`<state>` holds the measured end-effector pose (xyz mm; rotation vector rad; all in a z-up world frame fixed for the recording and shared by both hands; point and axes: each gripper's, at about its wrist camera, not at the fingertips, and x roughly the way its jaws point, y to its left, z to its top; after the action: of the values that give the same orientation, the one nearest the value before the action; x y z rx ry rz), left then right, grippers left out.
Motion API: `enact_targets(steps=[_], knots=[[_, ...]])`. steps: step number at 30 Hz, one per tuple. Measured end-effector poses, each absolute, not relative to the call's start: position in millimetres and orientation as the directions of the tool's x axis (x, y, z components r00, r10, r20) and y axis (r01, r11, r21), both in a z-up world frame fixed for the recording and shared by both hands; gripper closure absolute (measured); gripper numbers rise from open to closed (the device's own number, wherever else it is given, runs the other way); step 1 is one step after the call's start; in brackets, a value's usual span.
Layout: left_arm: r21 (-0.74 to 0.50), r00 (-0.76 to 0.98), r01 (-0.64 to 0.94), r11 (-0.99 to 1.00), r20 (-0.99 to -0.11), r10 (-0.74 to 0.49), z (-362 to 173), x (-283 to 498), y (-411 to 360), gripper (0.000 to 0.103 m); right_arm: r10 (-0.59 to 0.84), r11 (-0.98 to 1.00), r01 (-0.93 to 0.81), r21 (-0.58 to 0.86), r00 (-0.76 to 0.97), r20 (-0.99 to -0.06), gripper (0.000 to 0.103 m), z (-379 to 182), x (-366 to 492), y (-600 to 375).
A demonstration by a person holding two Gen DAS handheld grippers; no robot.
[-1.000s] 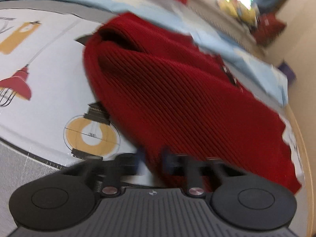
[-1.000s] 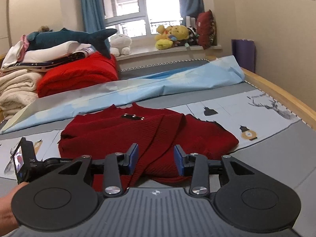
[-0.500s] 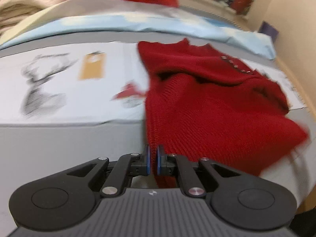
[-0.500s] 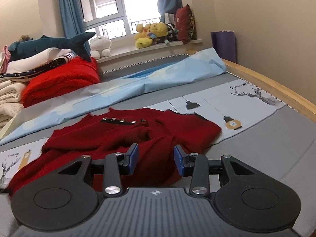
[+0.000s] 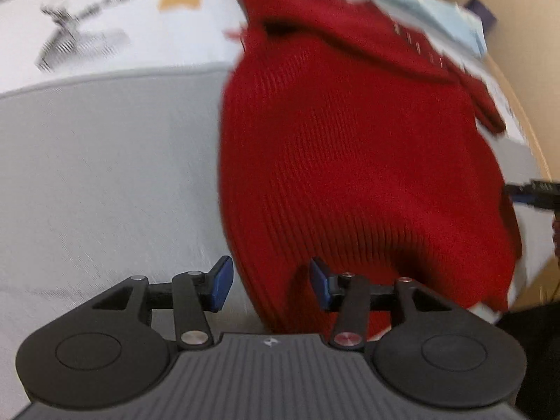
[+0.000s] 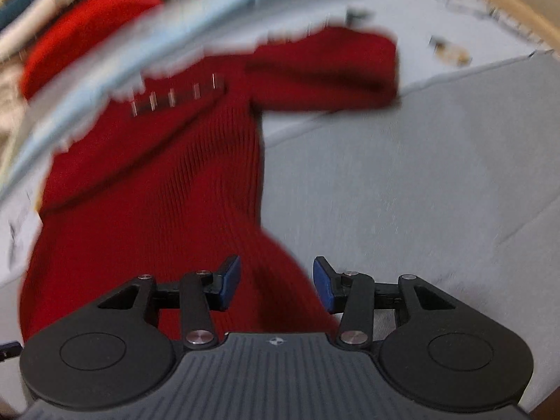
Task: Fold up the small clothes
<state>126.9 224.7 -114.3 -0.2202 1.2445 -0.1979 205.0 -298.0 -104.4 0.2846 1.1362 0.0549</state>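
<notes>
A dark red ribbed knit sweater [image 5: 350,157] lies on the grey bed cover, its row of small buttons [image 6: 175,99] near the collar and one sleeve [image 6: 332,66] stretched to the right. My left gripper [image 5: 271,283] hovers over the sweater's lower left edge. Its jaws are opening, and the knit edge lies between the blue pads without being pressed. My right gripper [image 6: 276,283] points down at the sweater's [image 6: 157,192] lower right edge. Its jaws are opening too, with red fabric beneath the gap and no pad pressing on it. Both views are motion-blurred.
Grey bed cover [image 6: 420,175] spreads to the right of the sweater. A white printed sheet [image 5: 105,35] lies at the far left. A light blue sheet [image 6: 105,66] and a bright red blanket [image 6: 80,28] sit behind. The wooden bed rail [image 6: 507,7] runs along the right.
My left gripper, shut on the sweater's edge half a second ago, has opened and let it go. My right gripper has dropped and tipped down close over the sweater.
</notes>
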Motion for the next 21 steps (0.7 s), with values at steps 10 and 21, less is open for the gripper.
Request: enact_targets(steps=[10, 21], knots=[[-0.106, 0.326, 0.27, 0.957, -0.925, -0.195, -107.4, 101.0, 189.4, 0.092, 0.118, 0.989, 0.022, 0.144, 0.456, -0.882, 0.096, -101.0, 187.1, -283.9], [-0.013, 0.313, 0.369, 0.929, -0.94, -0.137, -68.5, 53.9, 230.7, 0.096, 0.075, 0.992, 0.046, 0.12, 0.553, -0.83, 0.095, -67.1, 155.2, -306.8]])
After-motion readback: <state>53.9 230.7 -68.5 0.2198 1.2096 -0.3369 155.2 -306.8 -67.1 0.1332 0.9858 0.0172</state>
